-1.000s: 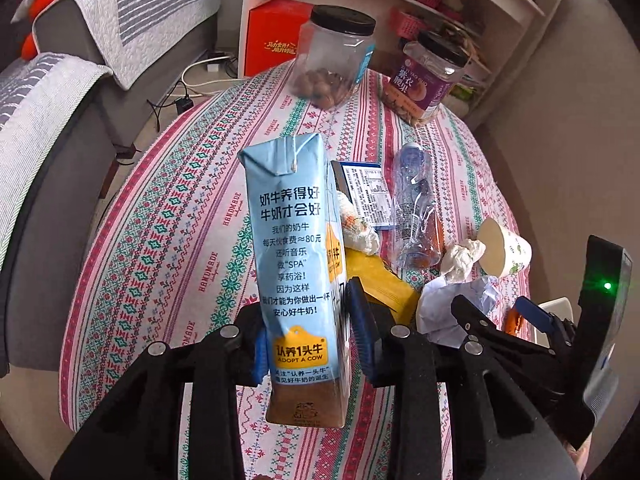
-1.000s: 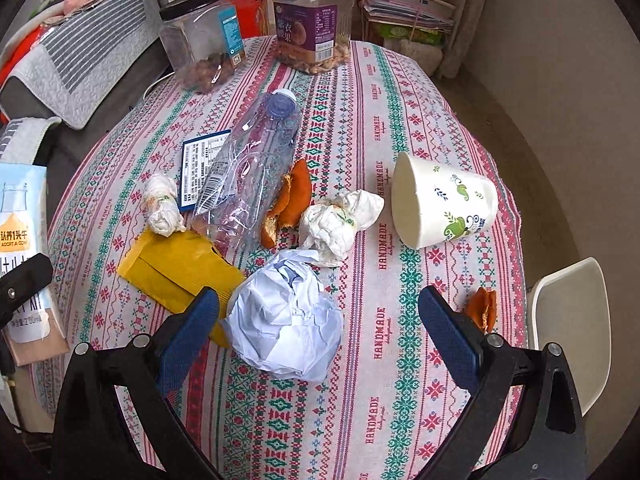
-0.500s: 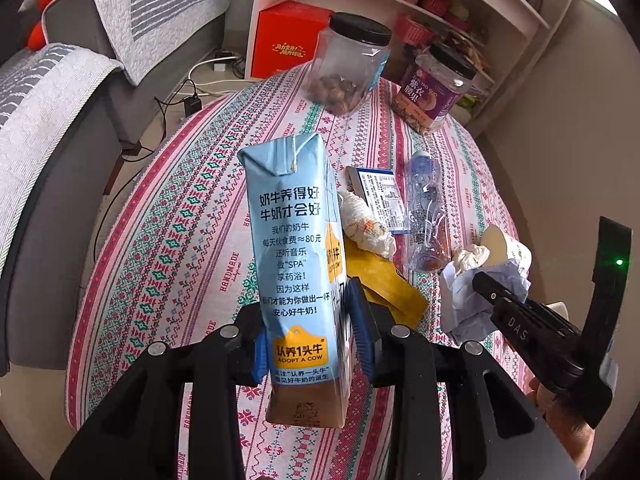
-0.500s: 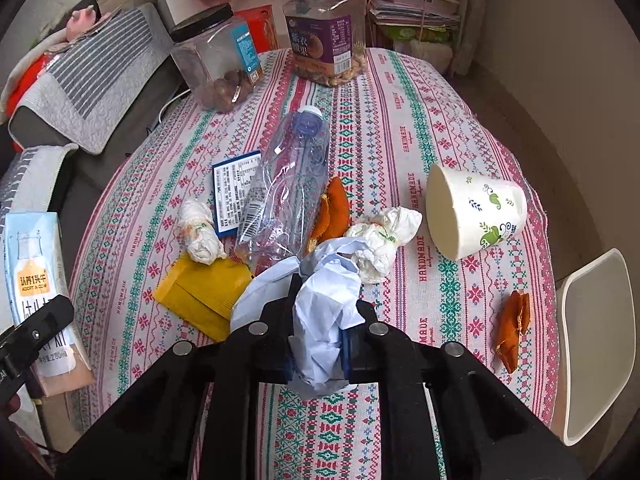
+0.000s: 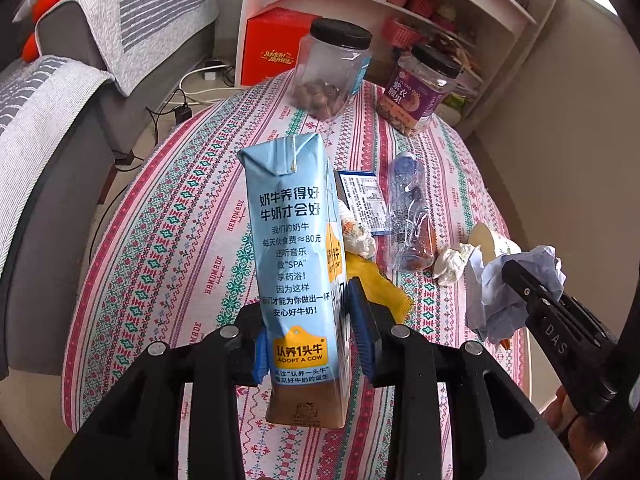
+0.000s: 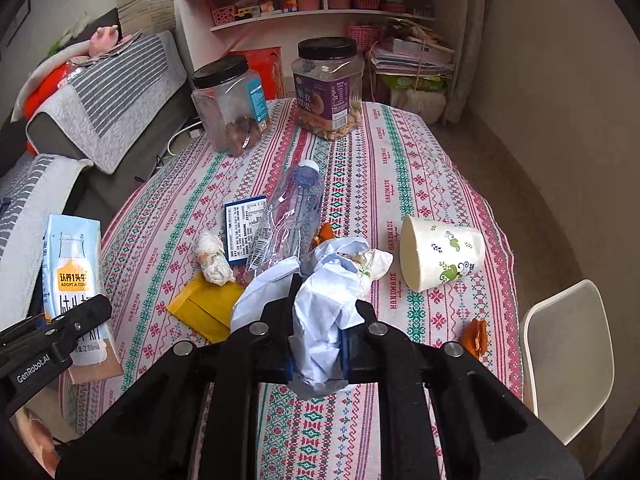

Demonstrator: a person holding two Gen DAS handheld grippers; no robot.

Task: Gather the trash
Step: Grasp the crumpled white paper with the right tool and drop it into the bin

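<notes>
My left gripper (image 5: pixel 308 340) is shut on a light-blue milk carton (image 5: pixel 294 248) and holds it upright above the table's near left edge; the carton also shows in the right wrist view (image 6: pixel 74 280). My right gripper (image 6: pixel 318 354) is shut on a crumpled white paper ball (image 6: pixel 320 300), lifted above the table; the ball also shows in the left wrist view (image 5: pixel 516 292). On the patterned tablecloth (image 6: pixel 400 160) lie a crushed clear bottle (image 6: pixel 292 216), a tipped paper cup (image 6: pixel 440 252), a yellow wrapper (image 6: pixel 200 312), a tissue wad (image 6: pixel 212 258), a blue-edged label card (image 6: pixel 244 222) and orange peel (image 6: pixel 474 336).
Two black-lidded snack jars (image 6: pixel 230 104) (image 6: pixel 328 84) stand at the table's far side. A grey sofa (image 6: pixel 100 96) is to the left, shelves (image 6: pixel 320 8) behind, and a white chair (image 6: pixel 568 356) at the right edge.
My right gripper closed on the white paper ball and lifted it off the table. Both grippers rose and drew back. The left kept hold of the carton.
</notes>
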